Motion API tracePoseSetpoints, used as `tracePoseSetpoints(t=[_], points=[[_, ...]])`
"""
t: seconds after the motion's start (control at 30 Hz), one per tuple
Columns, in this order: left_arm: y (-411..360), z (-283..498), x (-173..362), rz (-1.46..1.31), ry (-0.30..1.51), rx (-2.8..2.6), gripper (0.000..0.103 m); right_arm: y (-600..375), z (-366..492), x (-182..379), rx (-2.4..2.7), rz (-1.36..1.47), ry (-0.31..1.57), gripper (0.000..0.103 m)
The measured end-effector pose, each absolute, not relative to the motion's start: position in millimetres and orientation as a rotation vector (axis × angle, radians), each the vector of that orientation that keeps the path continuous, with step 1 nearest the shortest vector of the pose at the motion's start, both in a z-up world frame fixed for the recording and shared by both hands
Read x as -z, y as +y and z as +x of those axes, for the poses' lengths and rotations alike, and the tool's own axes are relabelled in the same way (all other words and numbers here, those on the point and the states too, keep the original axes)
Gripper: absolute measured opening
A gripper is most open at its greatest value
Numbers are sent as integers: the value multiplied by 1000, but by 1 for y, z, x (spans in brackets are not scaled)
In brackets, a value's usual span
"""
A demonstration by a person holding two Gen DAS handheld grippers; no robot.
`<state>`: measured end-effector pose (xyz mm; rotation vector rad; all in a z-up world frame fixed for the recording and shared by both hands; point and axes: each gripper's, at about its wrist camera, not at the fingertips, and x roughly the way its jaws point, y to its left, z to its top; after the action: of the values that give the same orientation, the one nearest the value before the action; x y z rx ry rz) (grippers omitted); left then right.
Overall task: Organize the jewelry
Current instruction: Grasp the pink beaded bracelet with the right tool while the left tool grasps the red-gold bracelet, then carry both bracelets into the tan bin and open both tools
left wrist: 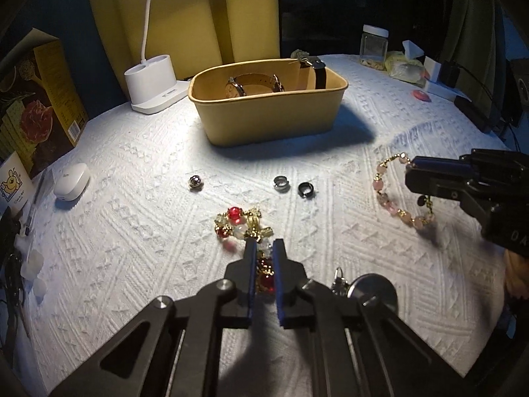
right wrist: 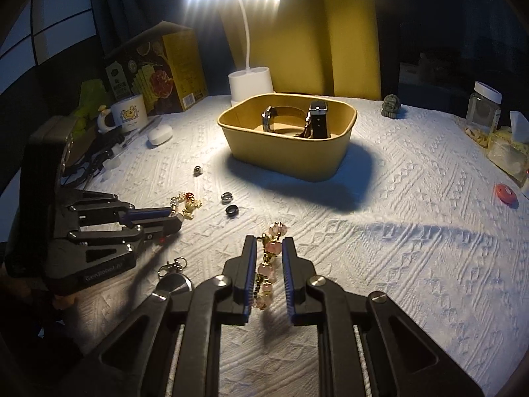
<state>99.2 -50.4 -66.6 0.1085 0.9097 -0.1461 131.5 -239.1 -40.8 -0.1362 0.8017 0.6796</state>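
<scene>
A tan box [left wrist: 264, 119] holding two watches [left wrist: 238, 87] stands at the back of the white cloth; it also shows in the right wrist view [right wrist: 284, 152]. My left gripper [left wrist: 264, 244] is shut on a red, white and gold bead bracelet [left wrist: 236, 221], which lies on the cloth; the same bracelet shows in the right wrist view [right wrist: 185, 203]. My right gripper [right wrist: 269, 241] is shut on a pink and gold bead bracelet [right wrist: 269, 264], seen from the left wrist [left wrist: 390, 195]. Three rings lie loose: a silver bead ring [left wrist: 194, 182], a grey ring [left wrist: 281, 183], a black ring [left wrist: 305, 189].
A white lamp base [left wrist: 153, 82] stands behind the box. A printed carton [left wrist: 36, 99] and a white earbud case [left wrist: 71, 182] sit at the left. A glass jar [left wrist: 373, 46] and a tissue pack [left wrist: 406, 63] are at the back right. A round metal keychain [left wrist: 370, 289] lies beside my left gripper.
</scene>
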Motion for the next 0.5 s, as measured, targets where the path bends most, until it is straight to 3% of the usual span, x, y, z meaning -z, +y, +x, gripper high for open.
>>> tracePoseSetpoints(t=[0.5], points=[[-48,68,25,87,784,145,5,-233,113,24,-693,-152,756,14]])
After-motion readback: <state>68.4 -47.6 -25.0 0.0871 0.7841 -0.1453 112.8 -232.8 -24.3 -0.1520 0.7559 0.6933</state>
